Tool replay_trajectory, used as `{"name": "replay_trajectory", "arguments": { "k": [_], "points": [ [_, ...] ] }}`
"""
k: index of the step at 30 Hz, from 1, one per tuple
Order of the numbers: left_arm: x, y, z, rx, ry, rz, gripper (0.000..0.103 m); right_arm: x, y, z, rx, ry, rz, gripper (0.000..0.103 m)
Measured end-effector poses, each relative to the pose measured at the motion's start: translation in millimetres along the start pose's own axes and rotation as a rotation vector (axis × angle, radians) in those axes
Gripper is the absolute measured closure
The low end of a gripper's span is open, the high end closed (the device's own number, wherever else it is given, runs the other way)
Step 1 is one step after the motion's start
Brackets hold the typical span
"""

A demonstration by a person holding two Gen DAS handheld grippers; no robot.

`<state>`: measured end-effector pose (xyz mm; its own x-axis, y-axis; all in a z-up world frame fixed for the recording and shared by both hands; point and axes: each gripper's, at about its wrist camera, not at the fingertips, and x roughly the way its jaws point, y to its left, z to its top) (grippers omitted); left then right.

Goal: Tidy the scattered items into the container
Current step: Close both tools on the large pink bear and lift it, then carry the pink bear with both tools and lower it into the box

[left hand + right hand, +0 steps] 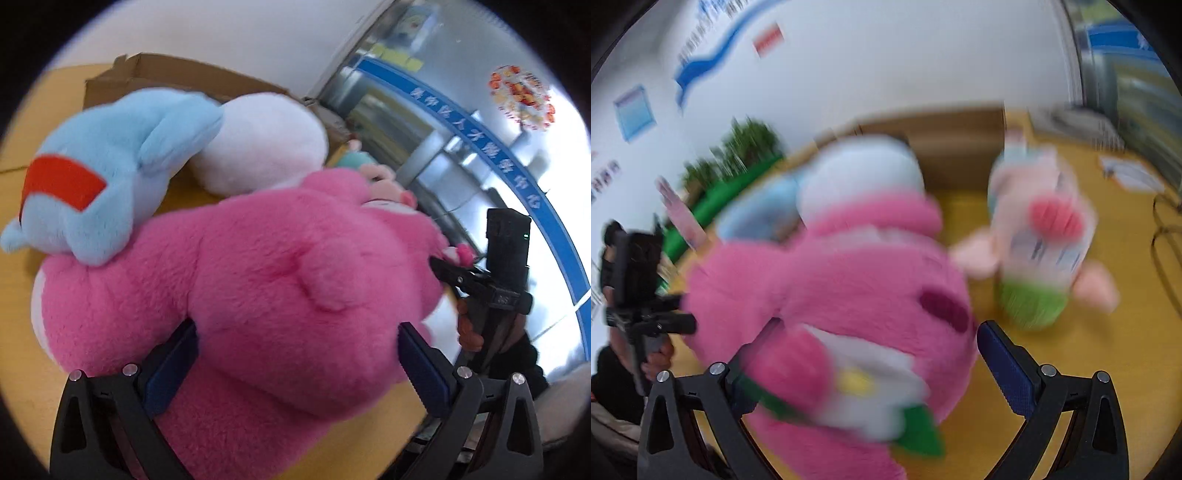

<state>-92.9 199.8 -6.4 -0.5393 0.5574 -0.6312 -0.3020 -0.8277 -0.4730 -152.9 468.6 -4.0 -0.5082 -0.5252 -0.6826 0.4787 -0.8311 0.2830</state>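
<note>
You have the big pink plush bear [280, 295] between both sets of fingers at once. The left gripper [299, 362] is spread wide with the bear's body bulging between its blue pads, and both pads look pressed into the fur. The right gripper [879, 354] is also wide open around the bear from the other side; its left pad is buried in fur, but its right pad stands clear of the plush, so you are cradling more than clamping there, as far as the blur allows.

Expect this toy to be light, bulky and very soft. It will squash and sag instead of resisting, and long fur can slide on the pads. I would take deep hold across the thick body, not an ear or limb.

A blue-and-white plush [110, 173] rests on the bear just beyond the left fingers and may tumble off. The cardboard box [177, 74] sits farther ahead on the yellow table [14, 155]. A smaller pale pink plush [1045, 229] stands beyond the right fingers, apart from the bear.
</note>
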Motion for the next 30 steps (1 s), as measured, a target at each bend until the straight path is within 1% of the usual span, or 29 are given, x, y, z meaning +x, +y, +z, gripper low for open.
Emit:
{"name": "replay_trajectory", "arguments": {
  "k": [1, 2, 3, 5, 6, 9, 10, 12, 13, 15, 16, 17, 18, 21, 22, 26, 28, 30],
  "points": [
    [-1, -1, -1, 0.003, -0.012, -0.003, 0.0, 4, -7, -3, 0.066, -0.013, 0.041, 0.0],
    [-3, -1, 0, -0.008, -0.005, -0.016, 0.0, 4, -13, -4, 0.119, -0.015, 0.074, 0.0],
    [-6, 1, 2, -0.023, 0.003, -0.035, 0.0, 4, -16, -5, 0.136, -0.007, 0.09, 0.0],
    [-2, 9, 3, -0.042, 0.012, -0.061, 0.0, 4, -11, -4, 0.093, -0.005, 0.085, 0.0],
    [-2, 10, 3, -0.047, 0.013, -0.061, 0.0, 6, -8, -2, 0.089, -0.001, 0.077, 0.0],
    [-4, 6, 1, -0.061, 0.014, -0.037, 0.001, 9, 0, 1, 0.086, -0.007, 0.053, 0.0],
    [-6, 4, 0, -0.054, -0.004, -0.021, 0.002, 8, 2, 1, 0.088, -0.015, 0.05, 0.0],
    [-10, -1, -7, -0.036, -0.039, 0.009, 0.012, 7, 7, -2, 0.106, -0.032, 0.045, 0.0],
    [-13, -4, -11, -0.032, -0.048, 0.019, 0.016, 4, 9, -3, 0.105, -0.046, 0.038, 0.002],
    [-22, -10, -16, -0.03, -0.059, 0.032, 0.03, -11, 8, -8, 0.094, -0.079, 0.027, 0.008],
    [-26, -14, -18, -0.023, -0.065, 0.042, 0.033, -16, 12, -9, 0.084, -0.095, 0.021, 0.01],
    [-32, -19, -21, -0.013, -0.073, 0.051, 0.04, -21, 16, -10, 0.075, -0.106, 0.015, 0.013],
    [-38, -23, -24, -0.006, -0.08, 0.057, 0.045, -26, 18, -10, 0.067, -0.117, 0.011, 0.017],
    [-53, -31, -26, -0.006, -0.097, 0.053, 0.048, -43, 27, -7, 0.042, -0.162, 0.014, 0.025],
    [-60, -34, -25, -0.001, -0.111, 0.047, 0.049, -50, 29, -5, 0.041, -0.182, 0.021, 0.025],
    [-95, -56, -9, 0.055, -0.202, 0.041, 0.049, -80, 38, 11, 0.038, -0.259, 0.051, 0.026],
    [-115, -68, 11, 0.112, -0.249, 0.051, 0.049, -96, 45, 27, 0.023, -0.301, 0.061, 0.026],
    [-136, -77, 39, 0.172, -0.299, 0.061, 0.049, -110, 51, 51, 0.006, -0.347, 0.072, 0.026]
  ]
}}
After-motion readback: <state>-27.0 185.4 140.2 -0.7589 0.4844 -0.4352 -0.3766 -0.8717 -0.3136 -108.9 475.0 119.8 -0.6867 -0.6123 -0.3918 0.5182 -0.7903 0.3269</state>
